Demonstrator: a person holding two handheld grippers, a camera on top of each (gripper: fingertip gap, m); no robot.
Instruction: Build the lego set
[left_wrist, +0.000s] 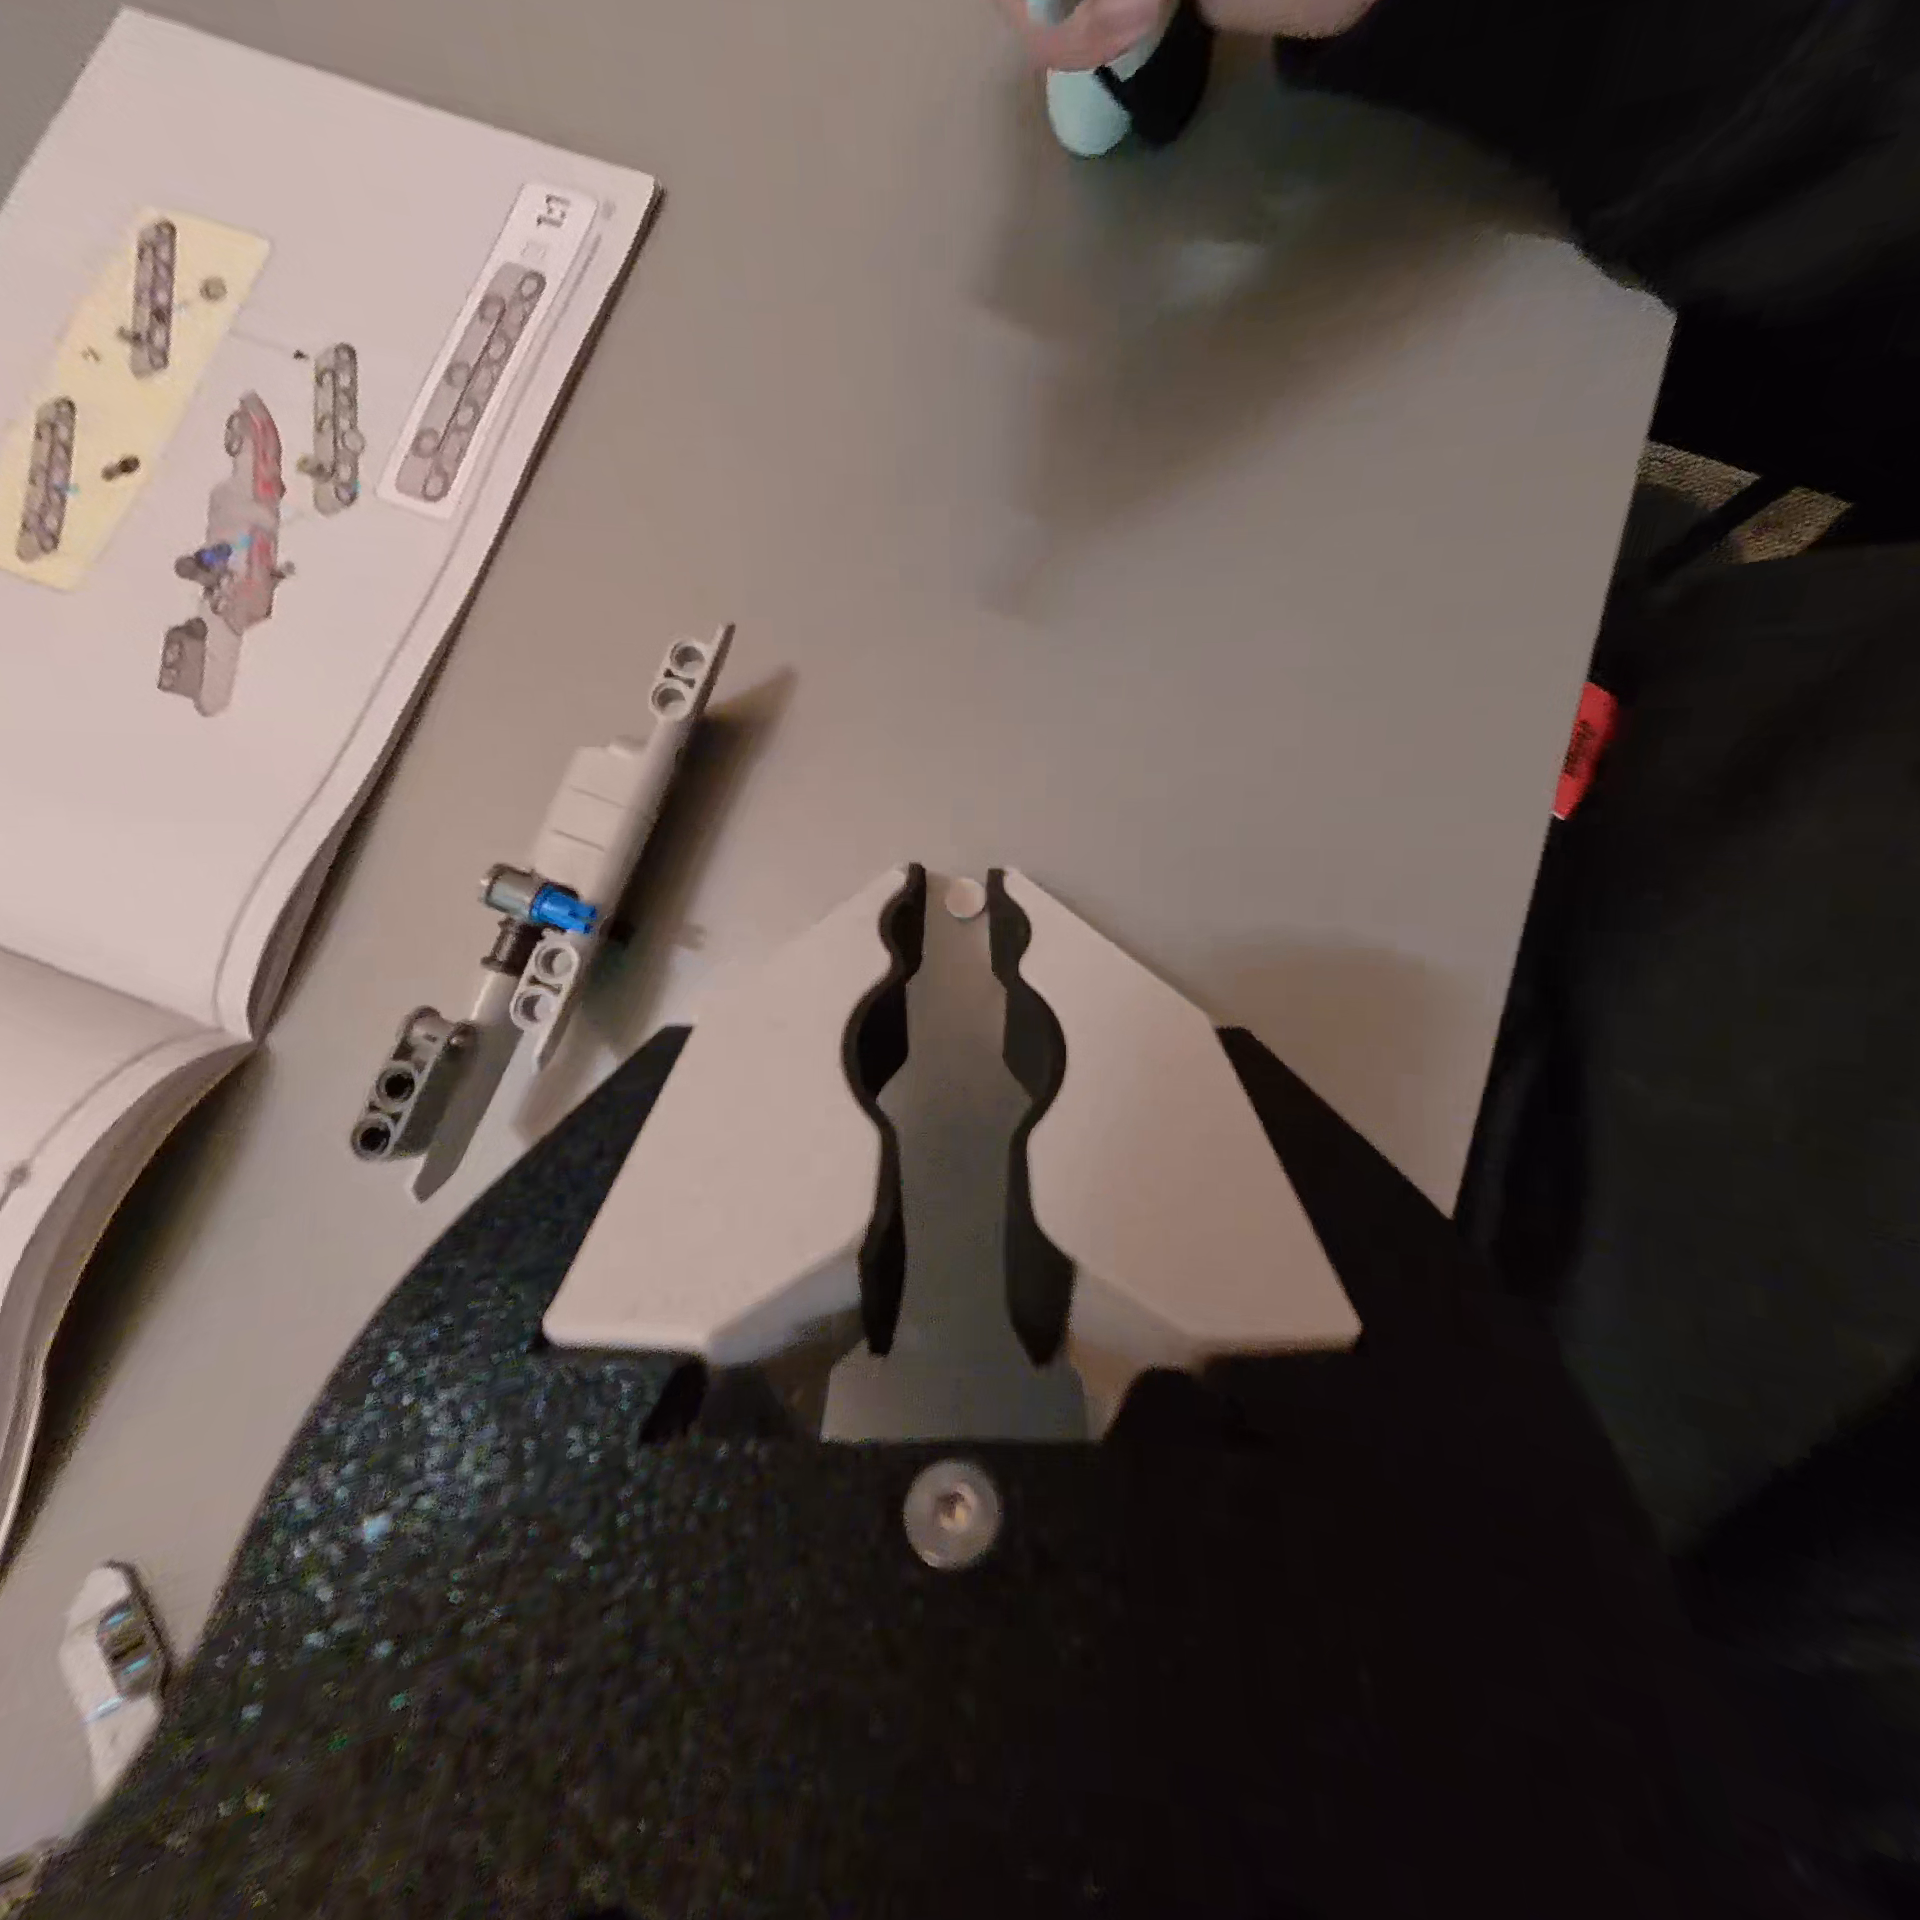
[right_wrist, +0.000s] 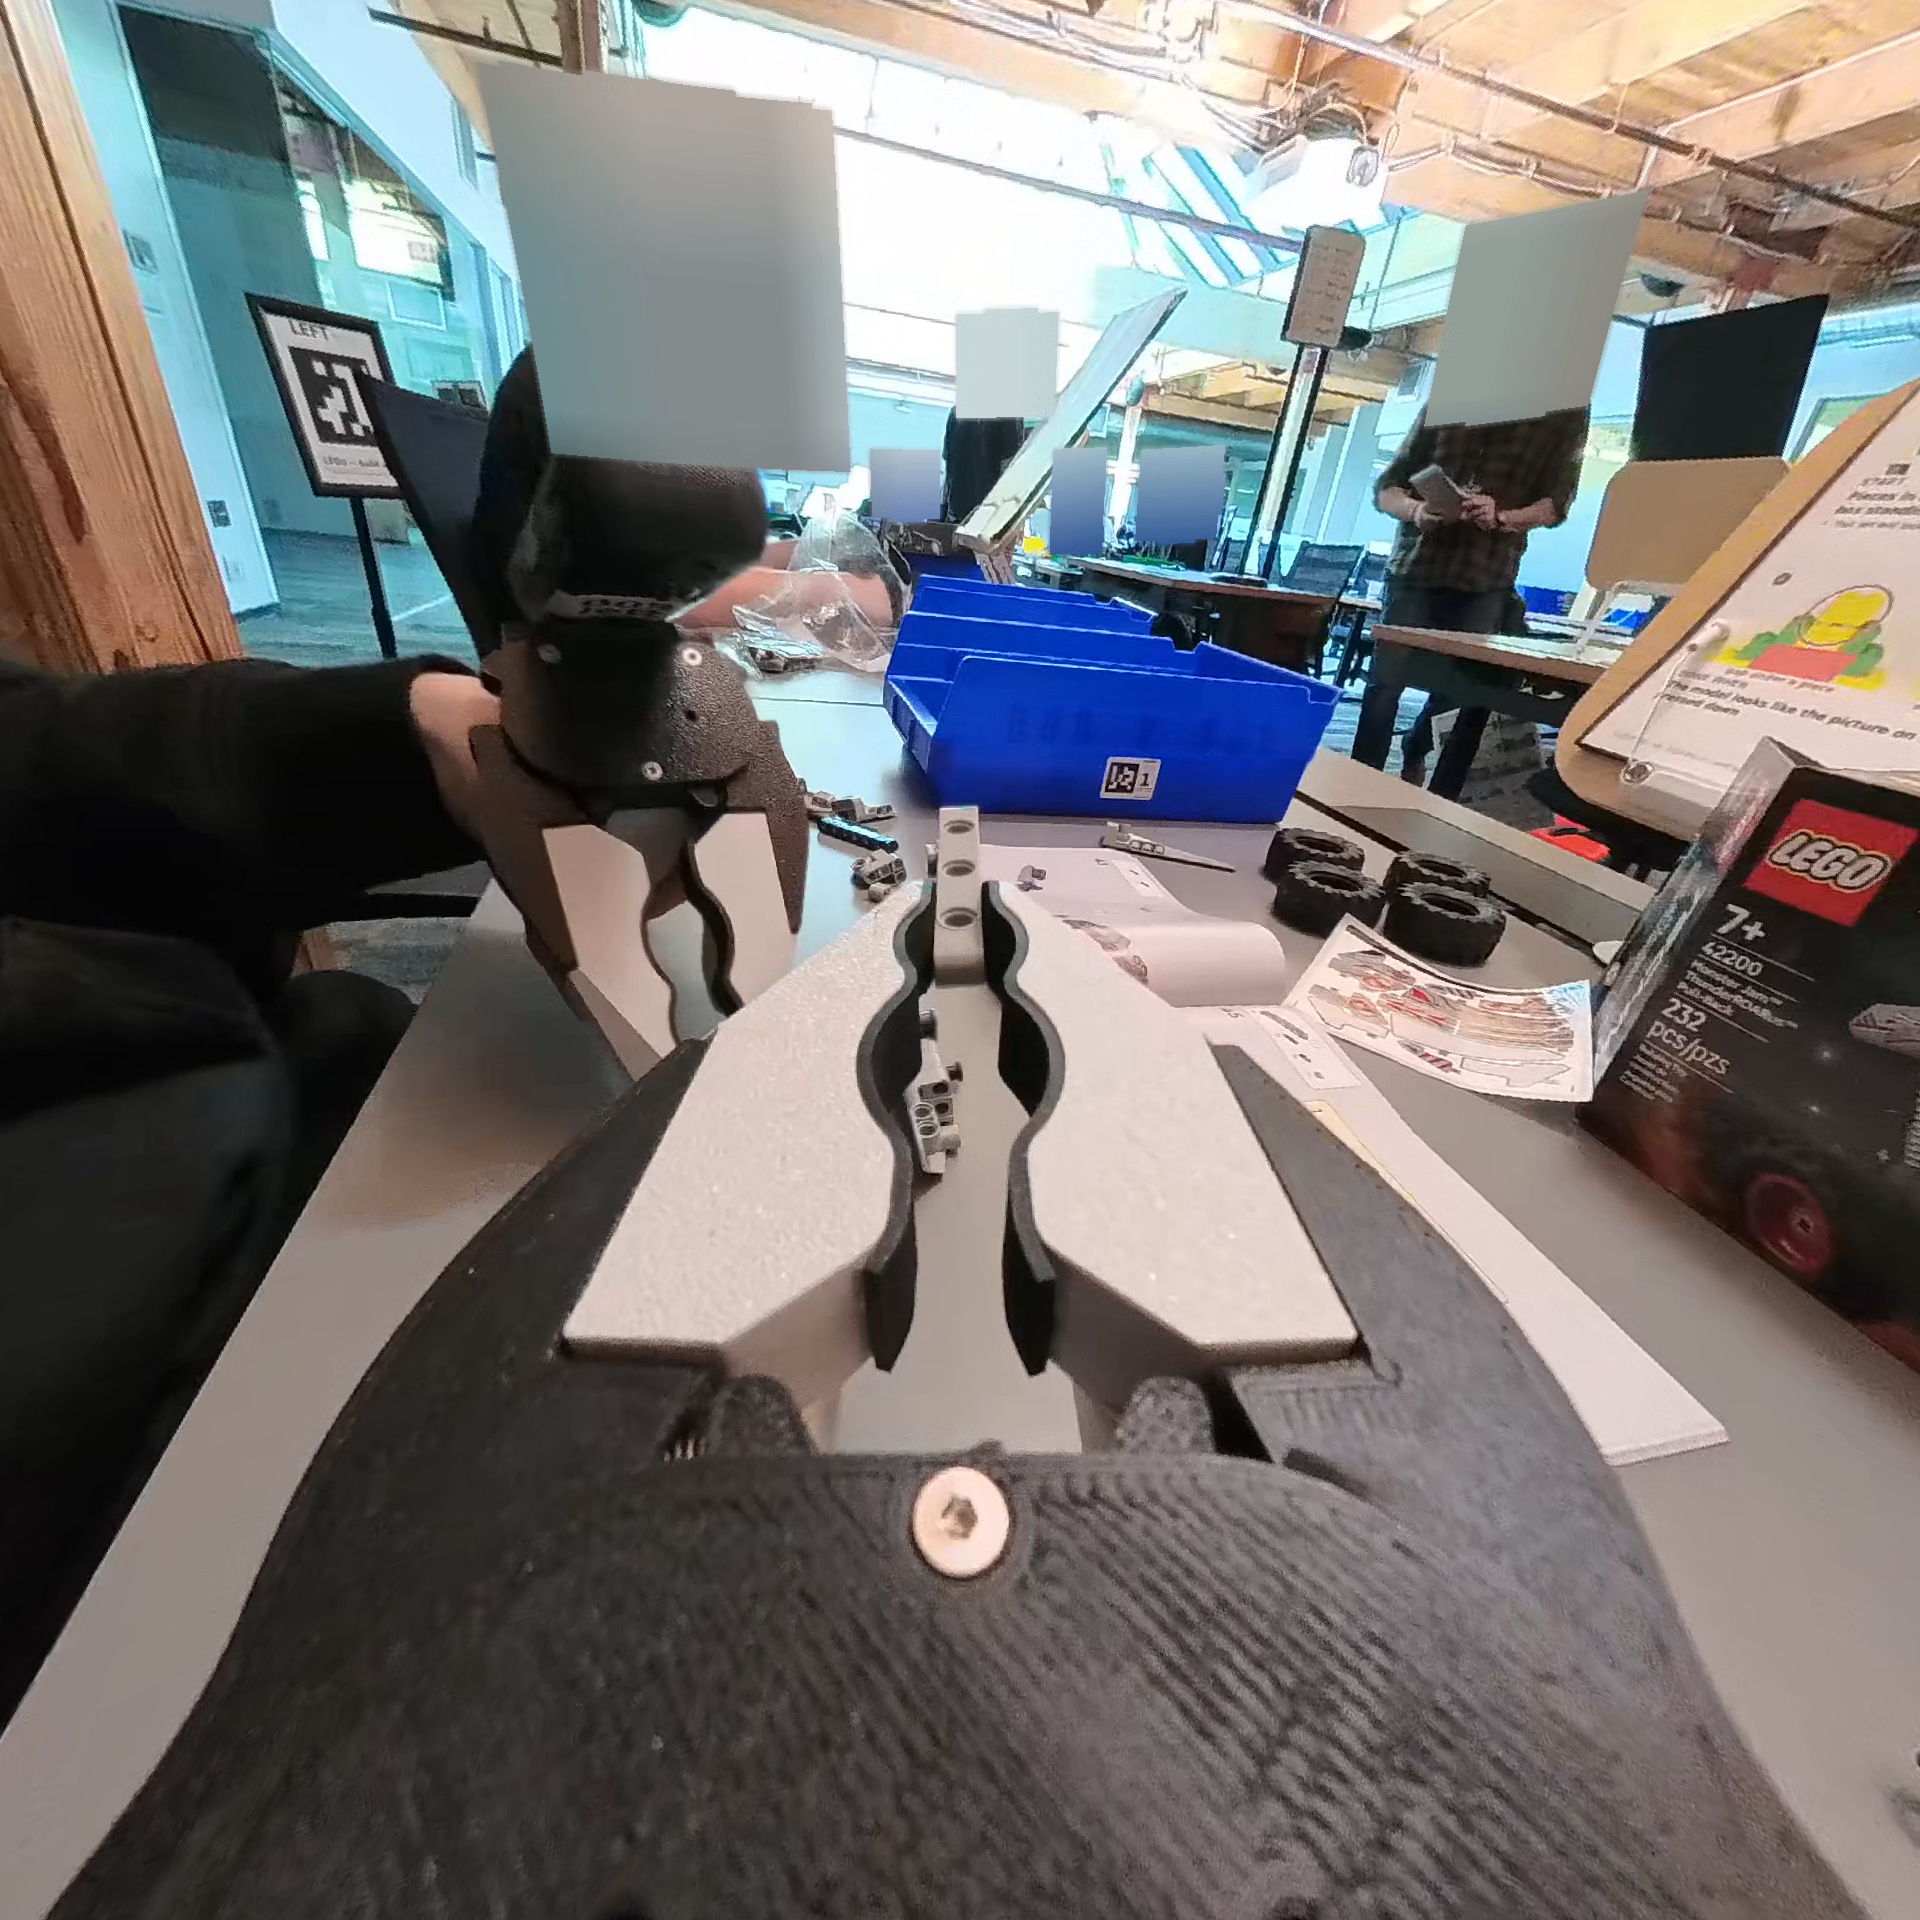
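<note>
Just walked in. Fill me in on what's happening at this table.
A person is building a Lego set with two hand-held grippers. The right hand-held gripper is shut on a light grey beam, held upright above the table. The left hand-held gripper hangs over the table with a small pale round pin between its fingertips. A partly built grey assembly lies beside the open instruction booklet. Four black tyres, a sticker sheet and blue bins wait farther back.
</note>
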